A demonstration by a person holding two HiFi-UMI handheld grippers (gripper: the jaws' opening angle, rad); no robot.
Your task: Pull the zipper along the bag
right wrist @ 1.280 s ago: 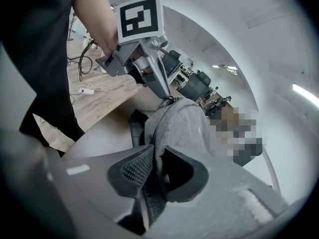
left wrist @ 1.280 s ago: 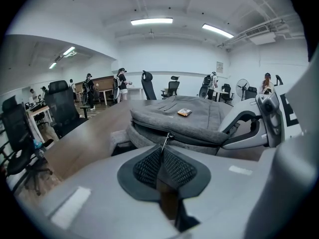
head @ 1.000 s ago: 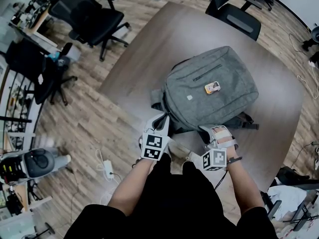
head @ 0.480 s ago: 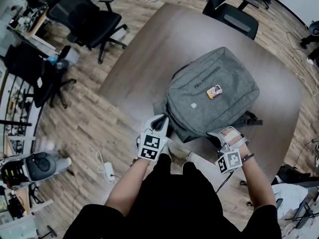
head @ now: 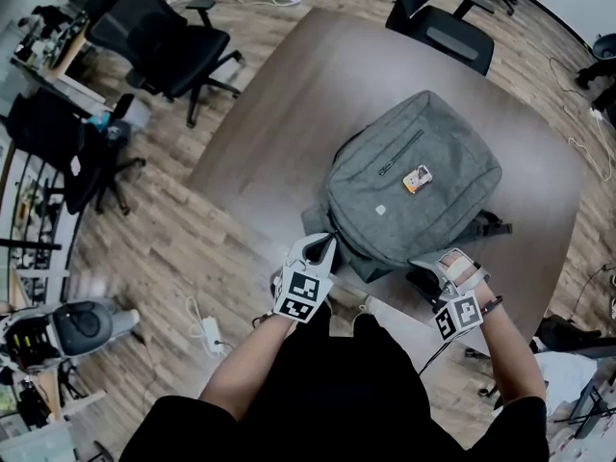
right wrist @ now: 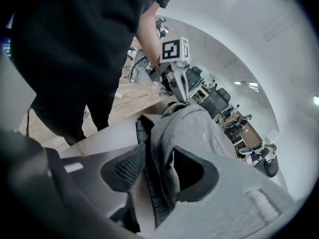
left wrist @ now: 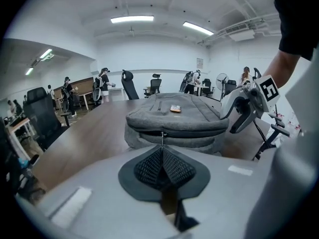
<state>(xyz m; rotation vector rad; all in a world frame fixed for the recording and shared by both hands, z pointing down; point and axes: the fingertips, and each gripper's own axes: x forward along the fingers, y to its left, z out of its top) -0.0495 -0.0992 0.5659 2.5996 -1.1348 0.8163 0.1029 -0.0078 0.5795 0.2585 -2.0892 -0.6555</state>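
Between L gripper point(left wrist: 162, 156) jaws we've got the zipper pull point(left wrist: 161, 135) pinched; jaws just closed tighter. Straight ahead of it lies the grey bag point(head: 414, 186) on the table point(head: 279, 104). R gripper point(right wrist: 158, 169), off to its right, just opened: bag's edge sits loose between jaws.
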